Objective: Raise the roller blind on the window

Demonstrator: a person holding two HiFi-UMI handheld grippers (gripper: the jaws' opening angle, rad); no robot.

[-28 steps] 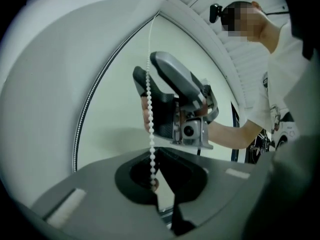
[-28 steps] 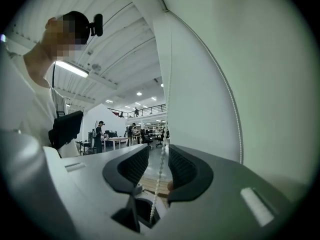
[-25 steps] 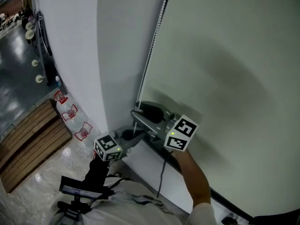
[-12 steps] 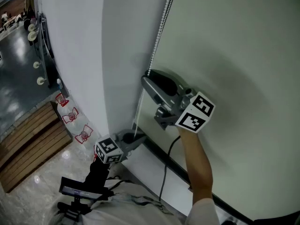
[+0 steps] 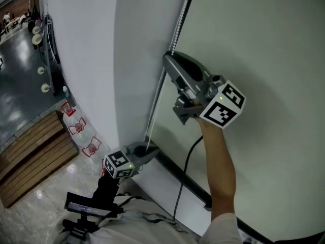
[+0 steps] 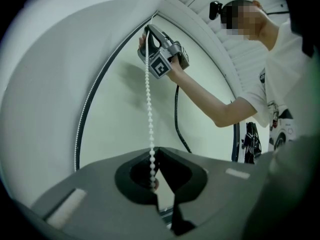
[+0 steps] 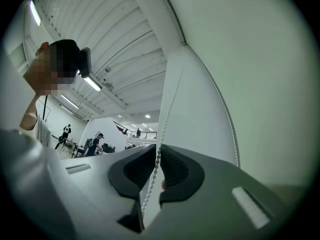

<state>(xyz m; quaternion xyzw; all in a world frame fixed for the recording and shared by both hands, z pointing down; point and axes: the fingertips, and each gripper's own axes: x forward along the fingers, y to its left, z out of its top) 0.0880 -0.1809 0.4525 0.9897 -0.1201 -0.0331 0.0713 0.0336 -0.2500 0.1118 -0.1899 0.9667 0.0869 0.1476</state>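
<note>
The pale roller blind (image 5: 264, 60) hangs down over the window. Its white bead chain (image 5: 177, 27) runs along the blind's left edge. My left gripper (image 5: 149, 149) is low down by the blind's bottom bar, shut on the chain (image 6: 148, 99), which drops into its jaws (image 6: 154, 151). My right gripper (image 5: 170, 59) is high up the chain with its tips on either side of it. Its jaws (image 7: 158, 151) have just been closing. The chain (image 7: 167, 109) runs between them, and a thin gap still shows along it.
A white wall (image 5: 81, 60) stands left of the blind. Below it are water jugs (image 5: 76, 122) and a wooden platform (image 5: 30, 151) on a glossy floor. A black cable (image 5: 185, 166) hangs from my right gripper past the dark bottom bar (image 5: 193, 182).
My right gripper has risen along the chain from beside the left gripper to well above it, and its jaws have narrowed around the chain. The left gripper has stayed put.
</note>
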